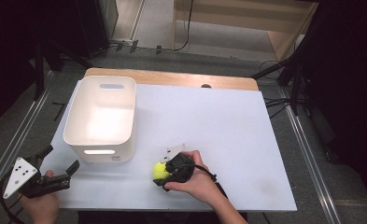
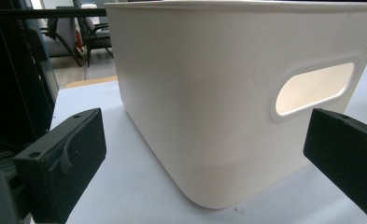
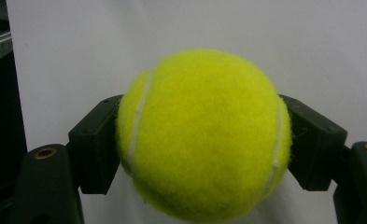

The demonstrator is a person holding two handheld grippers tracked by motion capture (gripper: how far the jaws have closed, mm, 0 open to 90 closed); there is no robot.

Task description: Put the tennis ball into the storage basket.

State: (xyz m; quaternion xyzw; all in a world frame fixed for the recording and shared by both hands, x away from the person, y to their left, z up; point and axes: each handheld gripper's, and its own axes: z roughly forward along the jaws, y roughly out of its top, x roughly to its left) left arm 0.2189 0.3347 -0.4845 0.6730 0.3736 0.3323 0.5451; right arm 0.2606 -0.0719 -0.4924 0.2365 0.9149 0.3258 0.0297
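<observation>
Tennis ball (image 3: 203, 135): clamped between right gripper (image 1: 165, 175) jaws on white table (image 1: 228, 126); left gripper (image 1: 59, 163) open, empty, near white bin (image 1: 102, 116).

The ball (image 1: 160, 171) sits on the tabletop (image 1: 228, 135) between the jaws of the right tool (image 1: 165, 176). The bin (image 1: 102, 119) stands just ahead of the left tool (image 1: 59, 163), well left of the ball.

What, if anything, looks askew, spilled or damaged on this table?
Nothing stands out. The white bin stands upright, and the tennis ball sits intact, gripped in the right claw on the white table.
</observation>
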